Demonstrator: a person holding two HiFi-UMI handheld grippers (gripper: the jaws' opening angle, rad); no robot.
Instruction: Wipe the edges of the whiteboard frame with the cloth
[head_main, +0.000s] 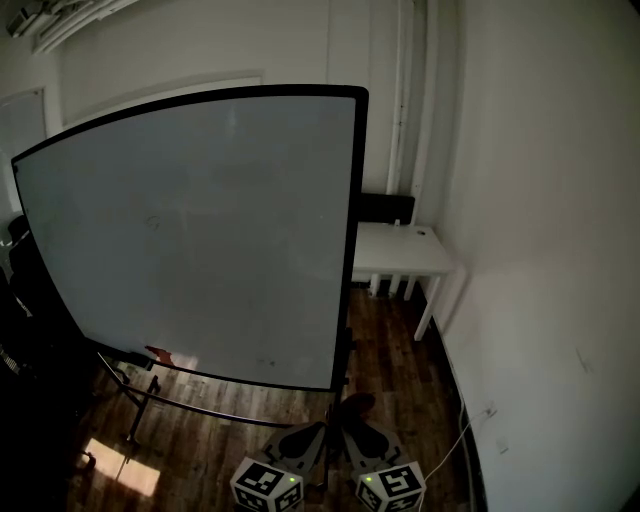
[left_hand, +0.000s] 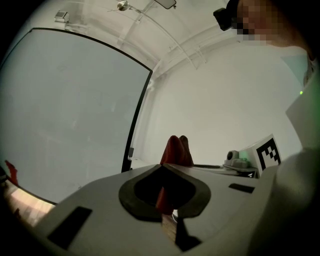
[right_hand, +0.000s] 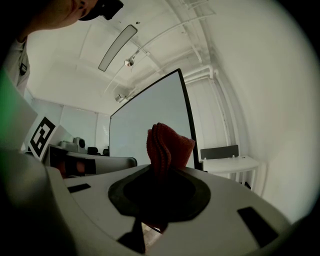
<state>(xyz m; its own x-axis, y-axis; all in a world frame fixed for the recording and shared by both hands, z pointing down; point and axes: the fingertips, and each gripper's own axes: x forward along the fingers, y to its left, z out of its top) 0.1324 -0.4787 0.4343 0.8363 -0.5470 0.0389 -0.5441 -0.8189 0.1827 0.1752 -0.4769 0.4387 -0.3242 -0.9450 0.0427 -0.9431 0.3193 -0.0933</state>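
Red cloth (right_hand: 169, 144) pinched by right gripper (right_hand: 165, 169) and left gripper (left_hand: 169, 166), both clenched on it, held low before the whiteboard (head_main: 200, 230), near the lower right corner of its black frame (head_main: 349, 240), apart from it.

The cloth (right_hand: 167, 145) looked a ribbed, nubbly red fabric, the whiteboard (head_main: 200, 230) smooth and faintly glossy within a dark matt frame (head_main: 350, 240), the floor (head_main: 395, 345) sheeny dark wood planks, the table (head_main: 400, 250) matt white.
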